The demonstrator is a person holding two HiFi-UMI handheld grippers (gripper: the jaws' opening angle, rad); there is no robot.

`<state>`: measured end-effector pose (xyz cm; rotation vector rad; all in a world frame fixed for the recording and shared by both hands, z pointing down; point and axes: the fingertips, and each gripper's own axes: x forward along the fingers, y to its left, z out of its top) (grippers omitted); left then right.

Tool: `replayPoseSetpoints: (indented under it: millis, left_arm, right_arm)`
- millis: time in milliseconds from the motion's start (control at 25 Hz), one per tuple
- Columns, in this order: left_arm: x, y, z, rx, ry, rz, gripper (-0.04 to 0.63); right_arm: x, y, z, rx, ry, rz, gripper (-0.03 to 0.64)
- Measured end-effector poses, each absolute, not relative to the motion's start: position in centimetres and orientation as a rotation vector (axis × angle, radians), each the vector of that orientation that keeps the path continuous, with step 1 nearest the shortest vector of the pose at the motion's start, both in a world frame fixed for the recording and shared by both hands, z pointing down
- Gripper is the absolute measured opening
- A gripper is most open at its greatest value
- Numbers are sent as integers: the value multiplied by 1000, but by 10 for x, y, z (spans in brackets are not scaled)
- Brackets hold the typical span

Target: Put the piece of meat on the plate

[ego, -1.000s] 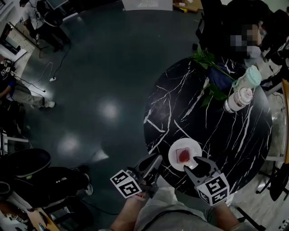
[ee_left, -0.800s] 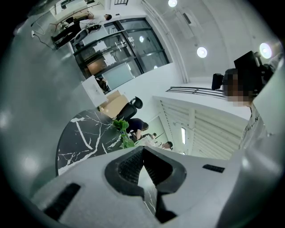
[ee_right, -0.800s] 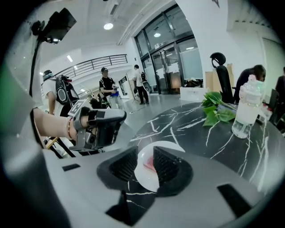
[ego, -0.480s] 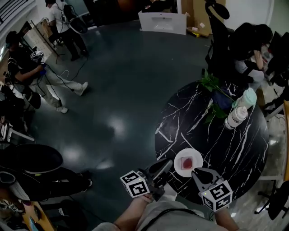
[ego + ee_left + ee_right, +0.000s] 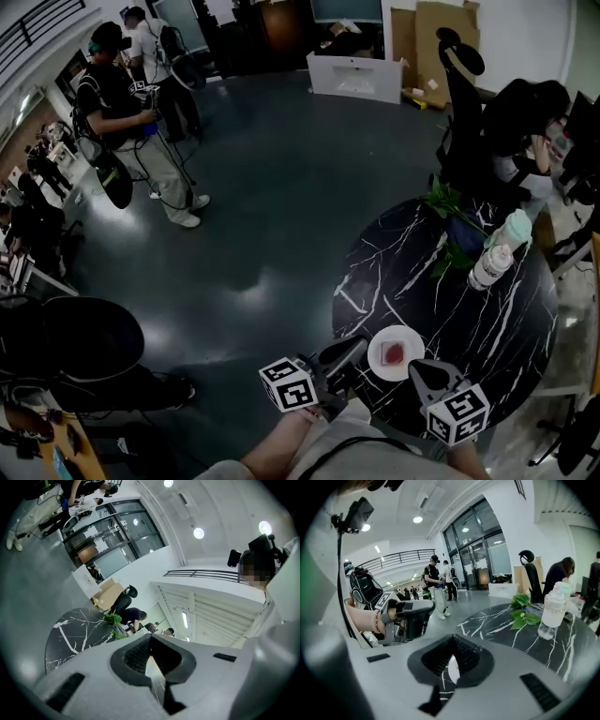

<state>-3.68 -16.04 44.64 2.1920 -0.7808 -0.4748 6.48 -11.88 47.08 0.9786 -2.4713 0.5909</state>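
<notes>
The red piece of meat (image 5: pixel 395 353) lies on the small white plate (image 5: pixel 379 362) near the front edge of the round black marble table (image 5: pixel 487 328). My left gripper (image 5: pixel 358 346) hangs off the table's left rim beside the plate, jaws shut and empty; in its own view the tips (image 5: pixel 149 638) meet. My right gripper (image 5: pixel 419 368) sits just in front of the plate, its jaws closing together with nothing between them (image 5: pixel 452 641). A sliver of the plate (image 5: pixel 453 668) shows through the gap under the right jaws. In the right gripper view the left gripper (image 5: pixel 417 620) appears at left.
At the table's far side stand a clear bottle (image 5: pixel 489 267), a pale green lidded cup (image 5: pixel 515 229) and leafy greens (image 5: pixel 448 203). A seated person (image 5: pixel 527 122) and an office chair (image 5: pixel 461 103) are behind it. People stand at far left (image 5: pixel 131 103).
The right gripper's jaws, open beside the plate a second ago, have closed empty. Both grippers rose and drew back from the plate. The meat stays on the plate.
</notes>
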Motion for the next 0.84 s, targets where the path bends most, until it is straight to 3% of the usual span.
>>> replayPoseSetpoints:
  millis: [840]
  left_arm:
    - [-55,-168,465,2137,-767,-518,9]
  right_arm:
    - [59,-115,480,1006,-2390,647,12]
